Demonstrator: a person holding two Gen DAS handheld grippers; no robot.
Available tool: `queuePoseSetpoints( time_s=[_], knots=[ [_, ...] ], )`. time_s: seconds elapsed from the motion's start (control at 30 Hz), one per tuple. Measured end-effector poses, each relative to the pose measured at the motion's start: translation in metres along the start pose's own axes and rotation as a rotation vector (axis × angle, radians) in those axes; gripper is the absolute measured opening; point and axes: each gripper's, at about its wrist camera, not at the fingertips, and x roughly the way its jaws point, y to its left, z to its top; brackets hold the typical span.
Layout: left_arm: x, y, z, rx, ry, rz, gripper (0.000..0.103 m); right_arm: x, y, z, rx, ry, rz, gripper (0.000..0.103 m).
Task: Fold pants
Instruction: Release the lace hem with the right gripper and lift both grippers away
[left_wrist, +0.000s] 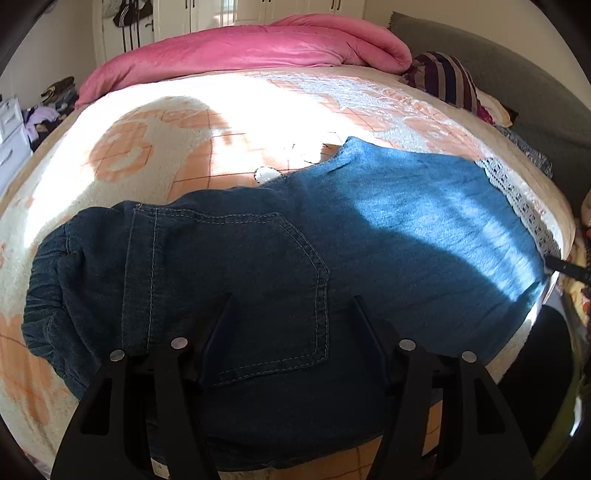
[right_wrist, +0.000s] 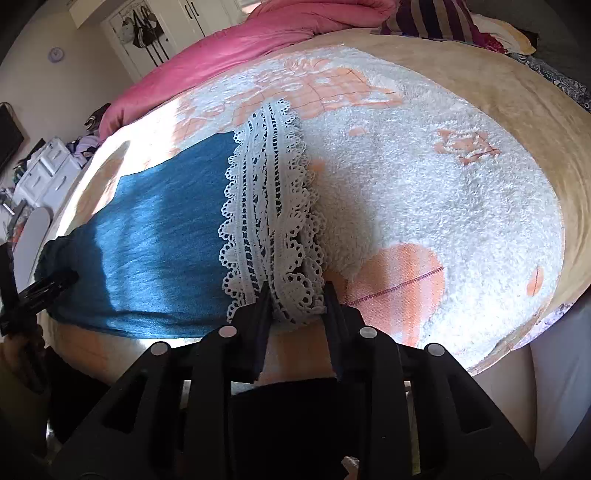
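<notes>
The pants (left_wrist: 280, 236) lie flat across the blanket (left_wrist: 155, 147) on the bed, already doubled leg on leg by the look of it, with the waist toward my left and the lace hem (right_wrist: 269, 206) toward my right. That layout suits a fold end to end, so I have a gripper at each end. My left gripper (left_wrist: 291, 299) hangs over the back pocket (left_wrist: 266, 291) near the waist, fingers wide apart and holding nothing; I judge it is there to pin or lift the waist end once the hem comes over. My right gripper (right_wrist: 297, 291) sits at the near corner of the lace, one finger on each side of the trim. The fingers straddle the lace with a gap between them, so they look parted around it, not clamped; whether the pads already bite the cloth I cannot tell. Taking the corner and not the middle should let the hem lift evenly without bunching. Sun falls across the bed and my shadow darkens the waist half. The pink duvet (left_wrist: 243, 48) is bunched at the far side, well apart from the pants, so the fold has room.
</notes>
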Motion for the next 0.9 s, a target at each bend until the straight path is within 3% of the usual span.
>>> queuePoseSetpoints(
  time_s=[0.07, 0.23, 0.33, 0.57, 0.63, 0.7, 0.73, 0.83, 0.9],
  knots=[
    [-0.004, 0.001, 0.001, -0.004, 0.007, -0.010, 0.061, -0.007, -0.002, 0.002, 0.004, -0.008, -0.009, 0.030],
    [-0.039, 0.006, 0.010, -0.010, -0.055, 0.002, 0.065, -0.051, 0.015, 0.012, -0.090, -0.143, -0.072, 0.033],
    [-0.050, 0.003, 0.021, -0.004, -0.099, 0.002, 0.065, -0.054, 0.038, 0.019, -0.156, -0.172, -0.035, 0.040],
    [-0.023, -0.026, 0.026, 0.041, -0.043, -0.052, 0.065, -0.007, 0.124, 0.026, -0.357, -0.083, 0.041, 0.059],
    [-0.017, -0.034, 0.027, 0.059, -0.032, -0.053, 0.065, 0.008, 0.143, 0.028, -0.397, -0.047, 0.070, 0.060],
    [-0.013, -0.045, 0.030, 0.088, -0.041, -0.080, 0.067, 0.018, 0.157, 0.027, -0.422, -0.034, 0.051, 0.065],
    [-0.010, -0.047, 0.030, 0.097, -0.036, -0.081, 0.081, 0.025, 0.162, 0.028, -0.435, -0.019, 0.053, 0.066],
    [0.005, -0.051, 0.028, 0.114, 0.003, -0.052, 0.081, 0.039, 0.163, 0.028, -0.430, 0.015, 0.026, 0.067],
    [0.016, -0.044, 0.024, 0.099, 0.041, -0.009, 0.081, 0.046, 0.156, 0.024, -0.427, 0.034, -0.041, 0.068]
  ],
)
